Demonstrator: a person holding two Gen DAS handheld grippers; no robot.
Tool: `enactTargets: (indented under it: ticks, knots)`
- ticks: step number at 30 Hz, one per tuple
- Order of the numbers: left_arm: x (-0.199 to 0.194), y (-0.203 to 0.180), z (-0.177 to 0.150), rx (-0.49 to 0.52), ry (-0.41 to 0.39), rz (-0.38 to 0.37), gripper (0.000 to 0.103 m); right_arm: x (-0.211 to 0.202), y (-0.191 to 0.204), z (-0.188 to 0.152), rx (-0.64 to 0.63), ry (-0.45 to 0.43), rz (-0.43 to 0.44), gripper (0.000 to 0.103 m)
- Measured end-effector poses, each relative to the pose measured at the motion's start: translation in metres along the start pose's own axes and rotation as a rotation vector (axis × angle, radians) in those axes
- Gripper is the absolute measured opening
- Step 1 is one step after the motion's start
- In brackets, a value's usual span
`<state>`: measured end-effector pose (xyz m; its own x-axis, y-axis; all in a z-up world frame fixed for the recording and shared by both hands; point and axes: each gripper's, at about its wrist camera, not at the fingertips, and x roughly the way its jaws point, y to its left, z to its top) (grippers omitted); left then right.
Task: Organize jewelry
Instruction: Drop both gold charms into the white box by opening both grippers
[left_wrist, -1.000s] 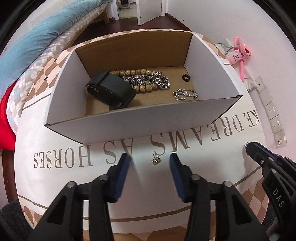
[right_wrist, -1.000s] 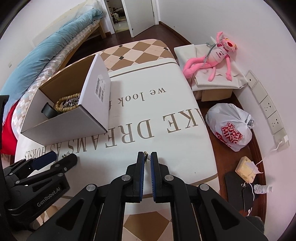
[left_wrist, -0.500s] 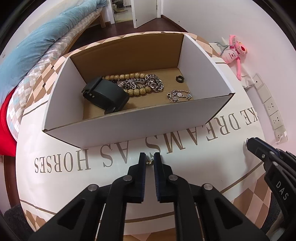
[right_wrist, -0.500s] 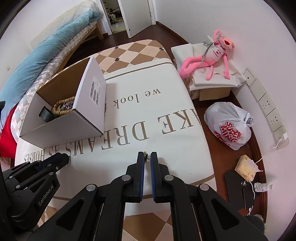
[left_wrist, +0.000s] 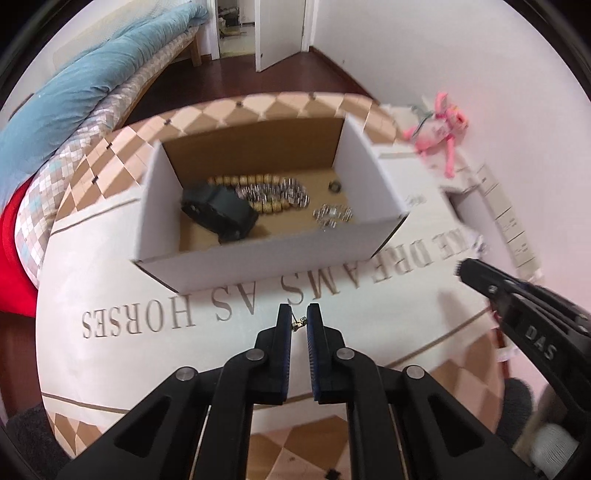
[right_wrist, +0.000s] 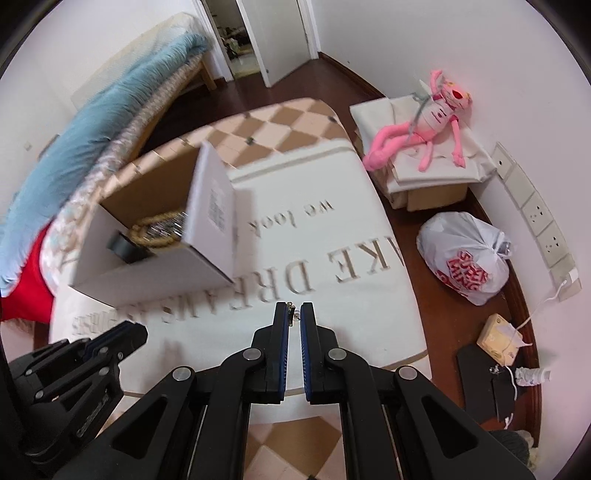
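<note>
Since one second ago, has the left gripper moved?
Yes. The left gripper closed on the small gold earring and rose away from the cloth: the box now looks smaller and farther off in its view.

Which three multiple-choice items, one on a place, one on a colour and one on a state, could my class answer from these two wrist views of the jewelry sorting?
1. Where does the black watch lie?
A. Inside the cardboard box
B. On the table cover outside the box
C. On the floor

2. What colour is the plush toy by the wall?
A. Blue
B. Pink
C. Green

3. How is the left gripper set?
A. Wide open over the box
B. Shut on a small gold earring
C. Out of sight

Answers:
1 A: the watch sits on the box floor beside the bead bracelet and the silver chain.
2 B: its limbs are pink in both views.
3 B: its jaws pinch the earring, in front of the box.
</note>
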<state>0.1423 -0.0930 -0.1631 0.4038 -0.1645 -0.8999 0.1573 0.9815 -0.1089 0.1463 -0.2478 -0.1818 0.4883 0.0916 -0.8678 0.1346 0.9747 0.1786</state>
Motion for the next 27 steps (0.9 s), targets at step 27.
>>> enactTargets:
  ticks: [27]
  knots:
    - [0.017, 0.077, 0.134, -0.118, 0.114, -0.056, 0.01, 0.05, 0.092, 0.13, -0.107, 0.145, 0.168, 0.009]
